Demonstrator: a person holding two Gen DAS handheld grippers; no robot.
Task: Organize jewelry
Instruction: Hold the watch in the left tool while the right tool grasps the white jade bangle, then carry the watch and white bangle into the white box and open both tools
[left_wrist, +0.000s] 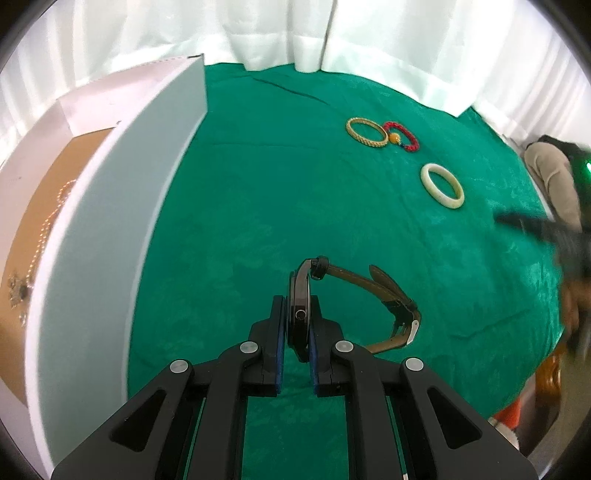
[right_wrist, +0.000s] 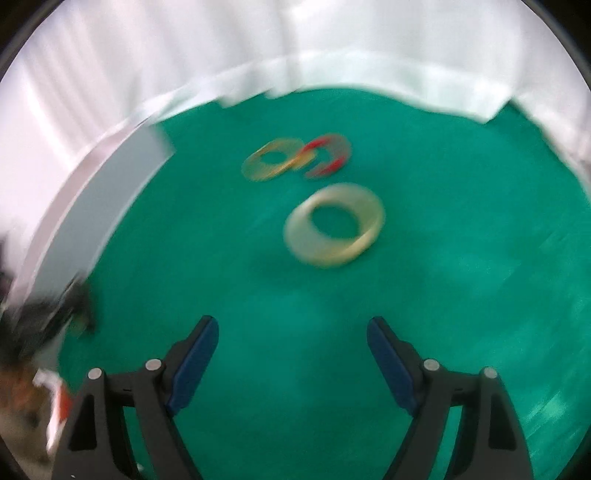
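We see a worktop (left_wrist: 258, 192) draped in green cloth, with white curtains (left_wrist: 258, 29) hanging at its far edge. On the left stands a white box (left_wrist: 110, 221) with a brown floor, where a pale bead necklace (left_wrist: 48, 218) lies. Our left claw (left_wrist: 298, 325) is closed on a watch (left_wrist: 301, 306), its blue pads pinching the dark round case edge-on, above the near part of the cloth; the brown leather strap (left_wrist: 384, 291) loops out to the right. Our right claw (right_wrist: 293, 336) is spread wide and holds nothing; its view is blurred. Beyond it, to the far right, lies a cream bangle (right_wrist: 334, 225), then a woven gold bangle (right_wrist: 275, 158) touching a red bead bracelet (right_wrist: 328, 155).
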